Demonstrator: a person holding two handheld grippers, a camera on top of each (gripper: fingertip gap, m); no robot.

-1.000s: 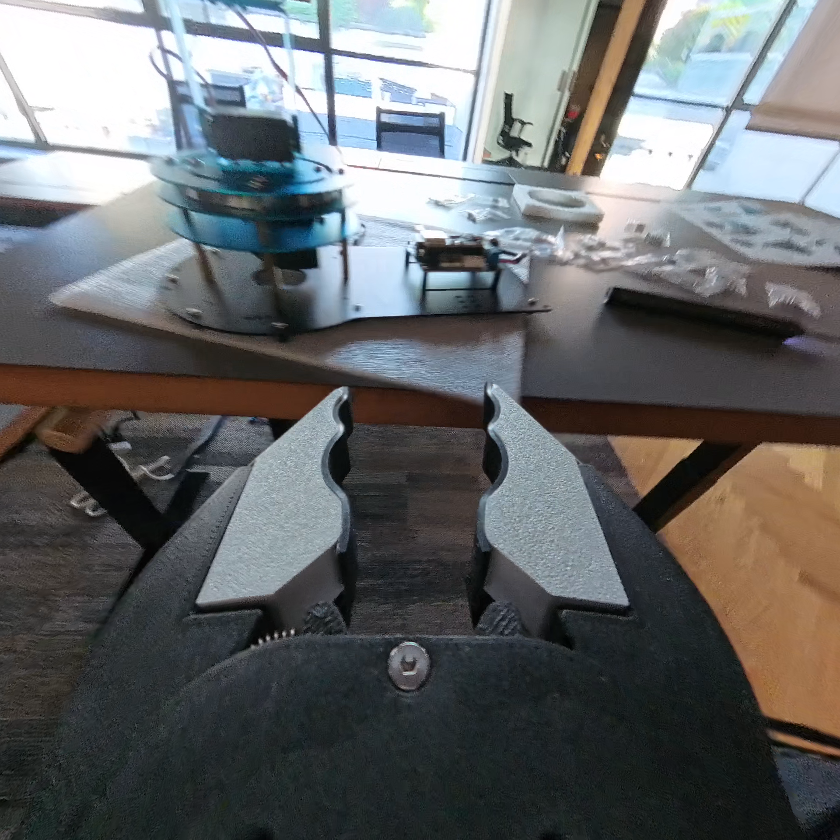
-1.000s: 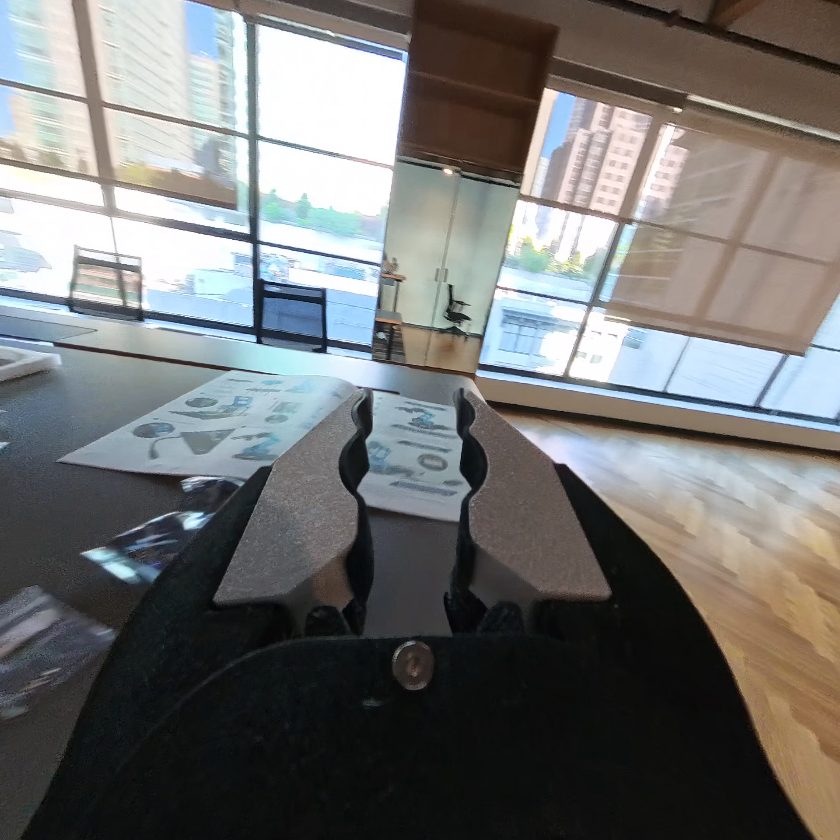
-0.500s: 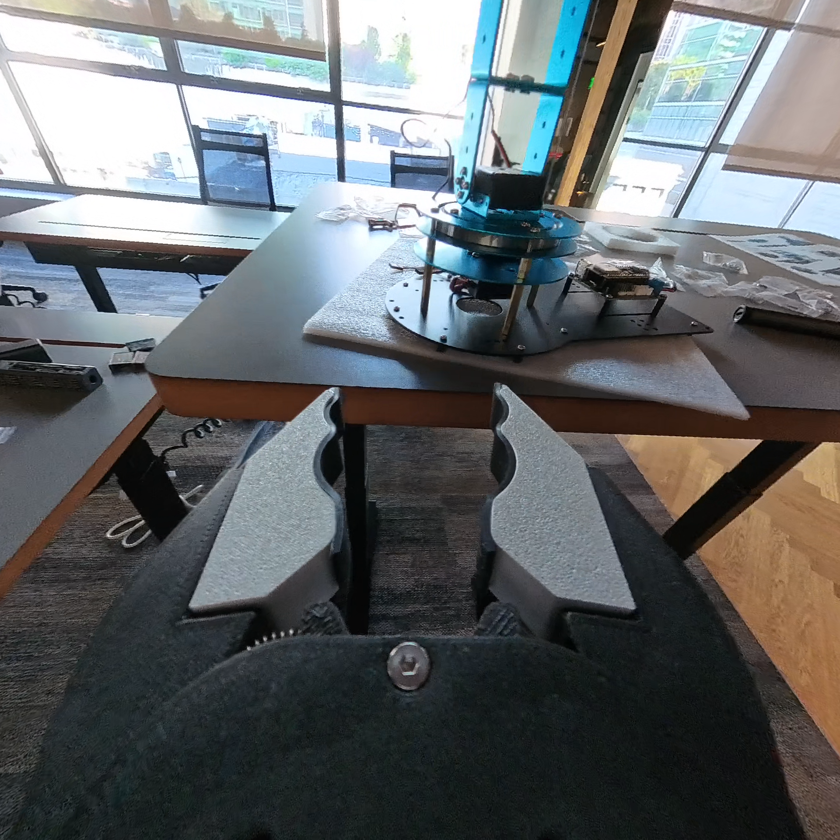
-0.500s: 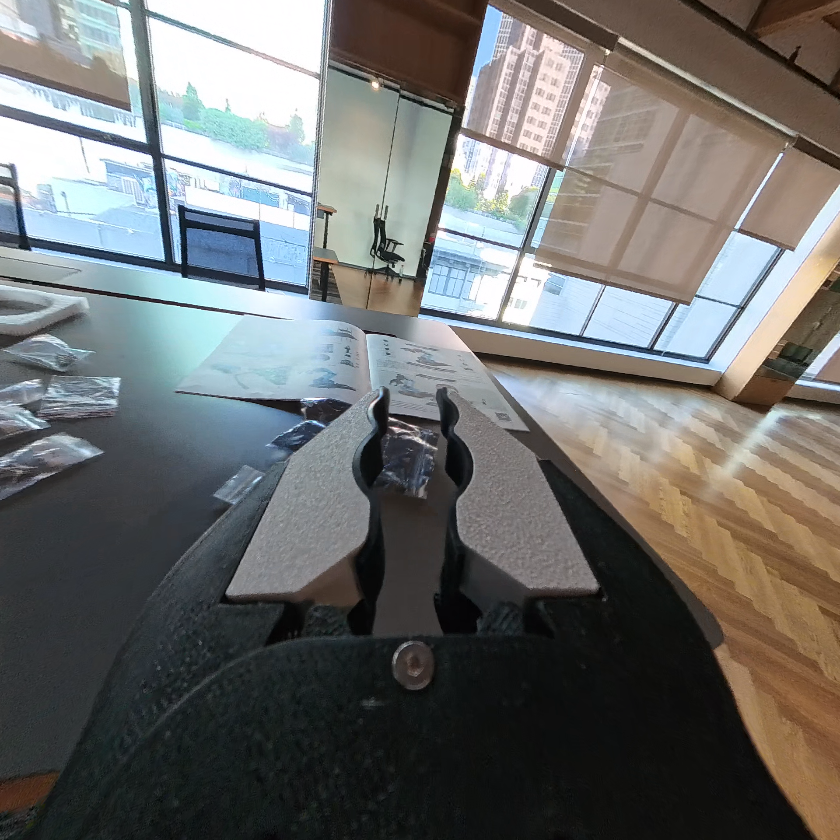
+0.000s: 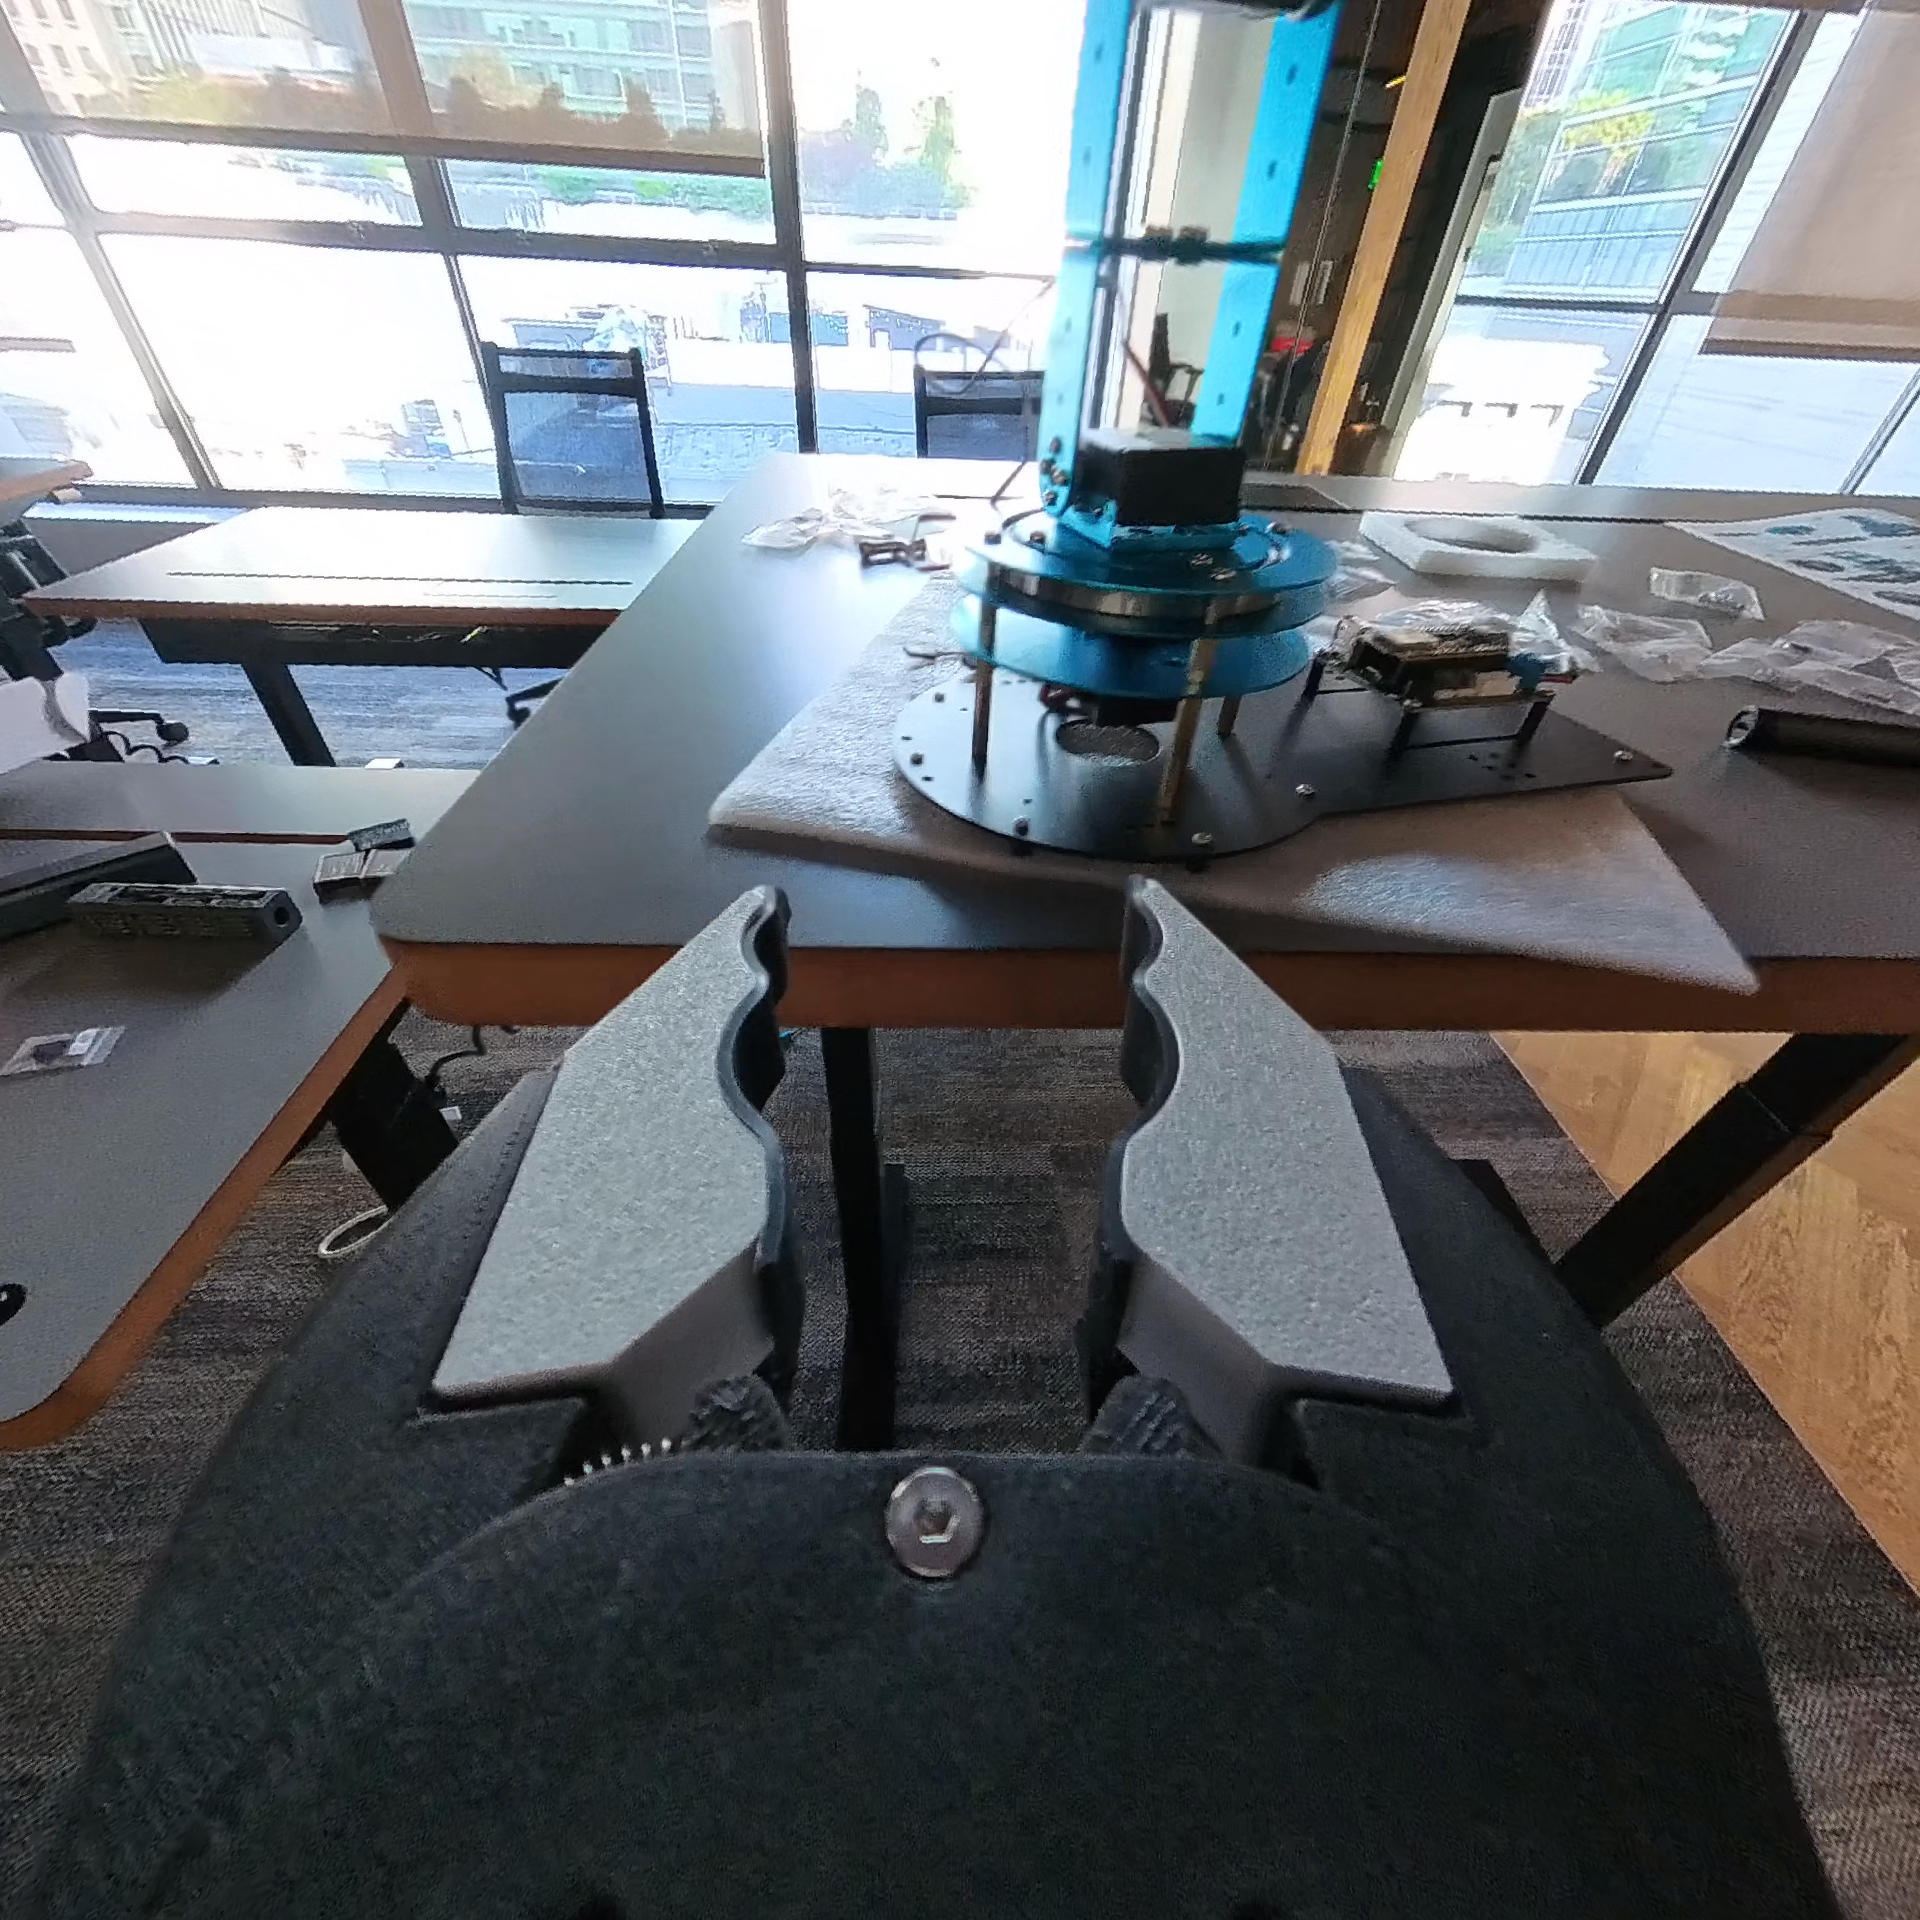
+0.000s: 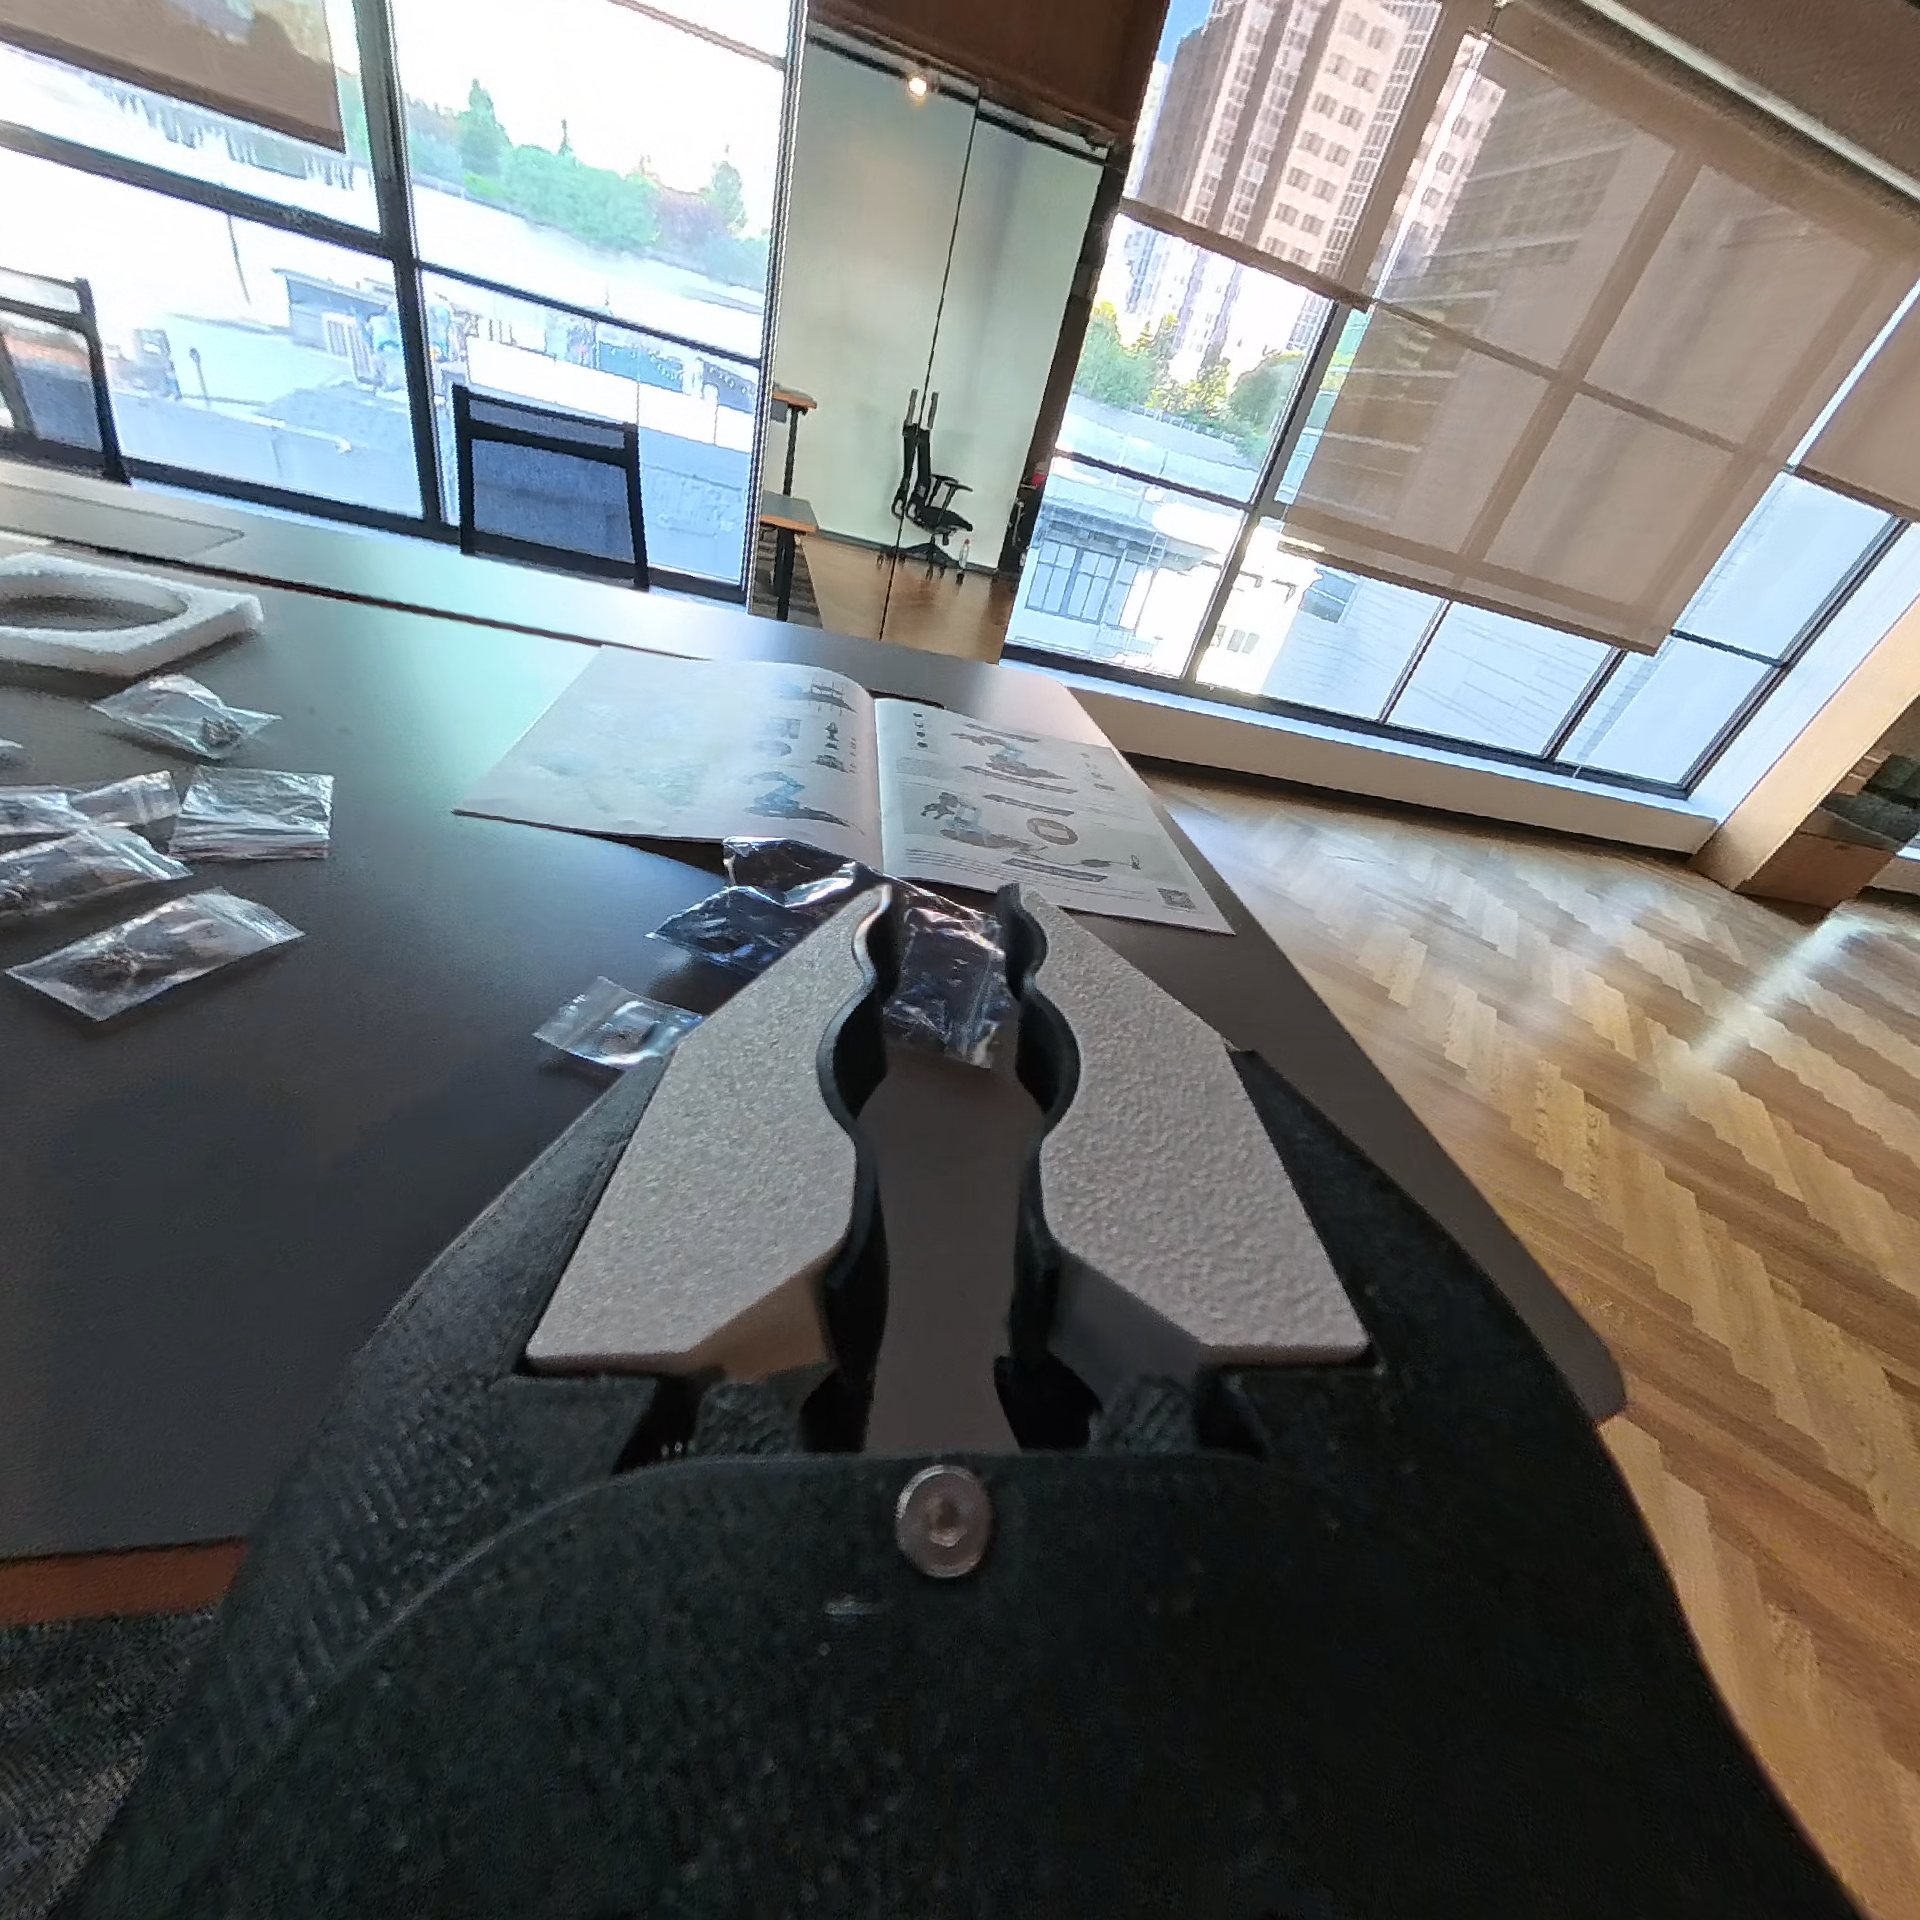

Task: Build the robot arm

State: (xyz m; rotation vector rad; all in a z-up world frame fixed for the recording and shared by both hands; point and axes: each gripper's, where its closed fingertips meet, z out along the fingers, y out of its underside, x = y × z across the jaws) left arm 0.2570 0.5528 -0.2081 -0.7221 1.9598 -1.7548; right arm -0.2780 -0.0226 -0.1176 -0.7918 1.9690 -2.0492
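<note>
The left gripper (image 5: 951,914), with its grey textured fingers (image 5: 665,1143), is hanging in front of the near edge of the dark rectangular table with the orange-brown rim (image 5: 623,977), spread wide with nothing between the jaws, tips sitting about level with that edge and not touching it. Just past the edge a pale grey foam sheet (image 5: 1455,894) is lying flat, one corner poking out toward the right. On it a flat black metal base plate (image 5: 1299,790) is sitting, its long axis running left to right, round end on the left and squared end on the right. The blue metal turntable stack on thin posts (image 5: 1143,592) is standing upright on the round end, a blue two-rail arm (image 5: 1081,260) is rising straight up from it out of frame, and a small circuit board on black standoffs (image 5: 1423,655) is on the squared end. So the whole assembly is ahead of and a bit right of the left gripper, well apart from it. Over on the other side, the right gripper (image 6: 945,914) is hovering low over the same dark tabletop (image 6: 312,1091), jaws only narrowly parted and pinching nothing that I can see. A small clear plastic bag of dark parts (image 6: 945,987) is lying right at the fingertips, showing in the gap; can't tell if it's touching. More little clear bags (image 6: 156,945) are scattered off to the left, an open printed booklet (image 6: 831,790) is lying flat just beyond, spine pointing away, and a white foam block with a round cutout (image 6: 94,623) is far left.
</note>
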